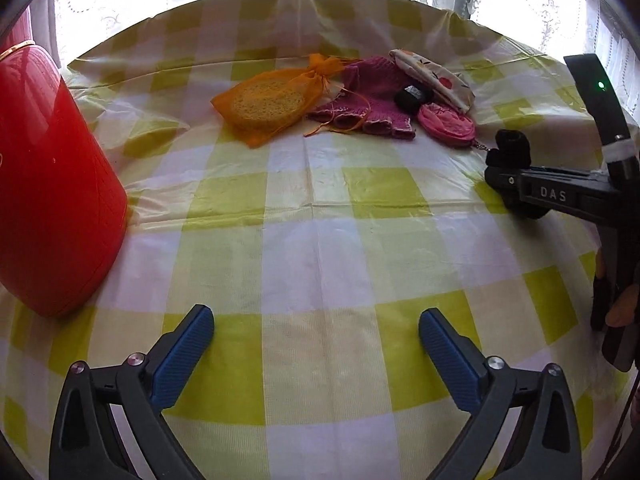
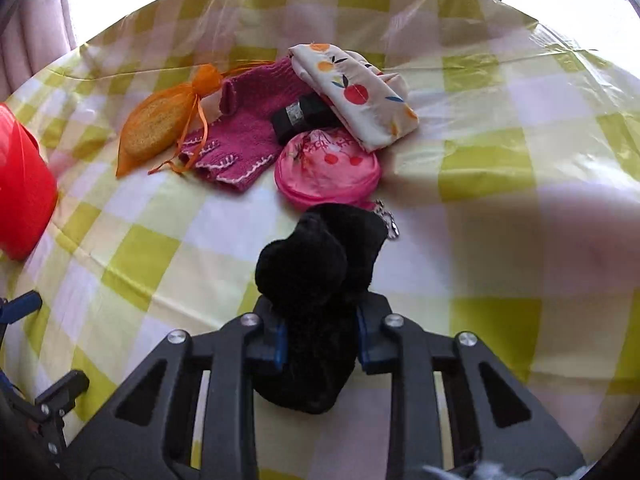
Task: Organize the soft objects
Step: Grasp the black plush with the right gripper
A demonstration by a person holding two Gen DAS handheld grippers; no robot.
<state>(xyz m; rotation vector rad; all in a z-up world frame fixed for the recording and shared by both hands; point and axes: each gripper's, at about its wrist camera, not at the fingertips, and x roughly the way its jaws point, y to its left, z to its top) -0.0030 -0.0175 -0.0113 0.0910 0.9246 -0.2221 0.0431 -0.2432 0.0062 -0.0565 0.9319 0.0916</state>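
My right gripper (image 2: 322,332) is shut on a black fluffy soft object (image 2: 316,272), whose top bulges out ahead of the blue pads. In the left wrist view that gripper (image 1: 500,160) enters from the right, the black fluff (image 1: 510,142) in its jaws just above the cloth. Beyond it lies a pile: an orange mesh bag with a yellow sponge (image 2: 160,128), a magenta knitted piece (image 2: 248,132), a small black roll (image 2: 300,116), a round pink pouch (image 2: 326,164) and a fruit-print fabric pouch (image 2: 360,88). My left gripper (image 1: 316,316) stands wide open over bare cloth, holding nothing.
A red container (image 1: 48,184) stands at the left, close to my left gripper. The table wears a yellow-and-white checked cloth (image 1: 320,220). Lace curtains and a bright window lie behind the far edge. A person's hand (image 1: 622,304) grips the right tool's handle.
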